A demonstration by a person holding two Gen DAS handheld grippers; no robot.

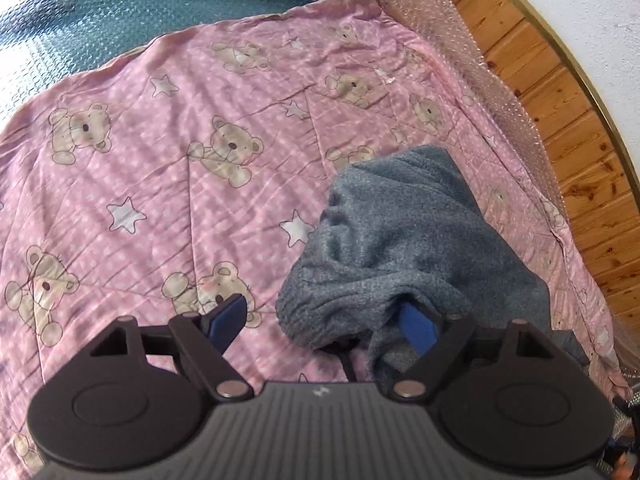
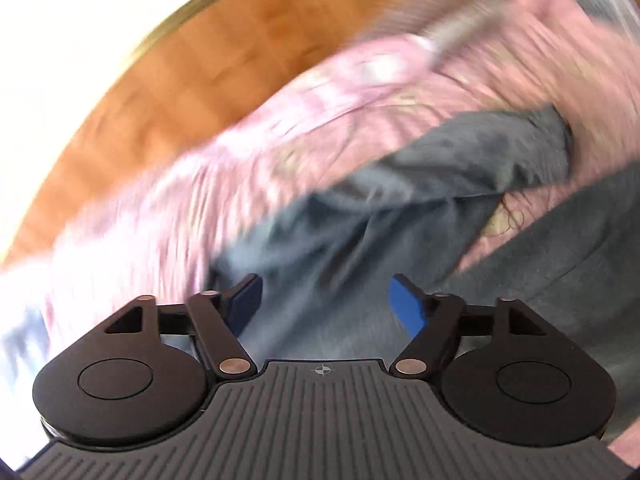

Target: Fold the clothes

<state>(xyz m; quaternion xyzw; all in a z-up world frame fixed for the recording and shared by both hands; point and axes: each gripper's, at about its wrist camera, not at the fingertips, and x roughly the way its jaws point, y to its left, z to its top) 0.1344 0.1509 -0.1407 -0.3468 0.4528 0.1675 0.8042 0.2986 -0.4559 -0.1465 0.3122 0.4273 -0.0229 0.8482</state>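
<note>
A grey fleece garment (image 1: 400, 240) lies bunched on a pink teddy-bear quilt (image 1: 180, 160), at the right in the left wrist view. My left gripper (image 1: 320, 320) is open; its right finger (image 1: 416, 328) is draped by a fold of the fleece, its left finger (image 1: 228, 316) is over the quilt. In the blurred right wrist view, the grey garment (image 2: 400, 208) spreads ahead on the quilt (image 2: 280, 128). My right gripper (image 2: 326, 304) is open just above the grey fabric, holding nothing.
Bubble wrap (image 1: 480, 60) edges the quilt at the back and right. A teal surface under bubble wrap (image 1: 120, 12) lies at the far left. A wood-panelled wall (image 1: 568, 100) runs along the right; it also shows in the right wrist view (image 2: 180, 60).
</note>
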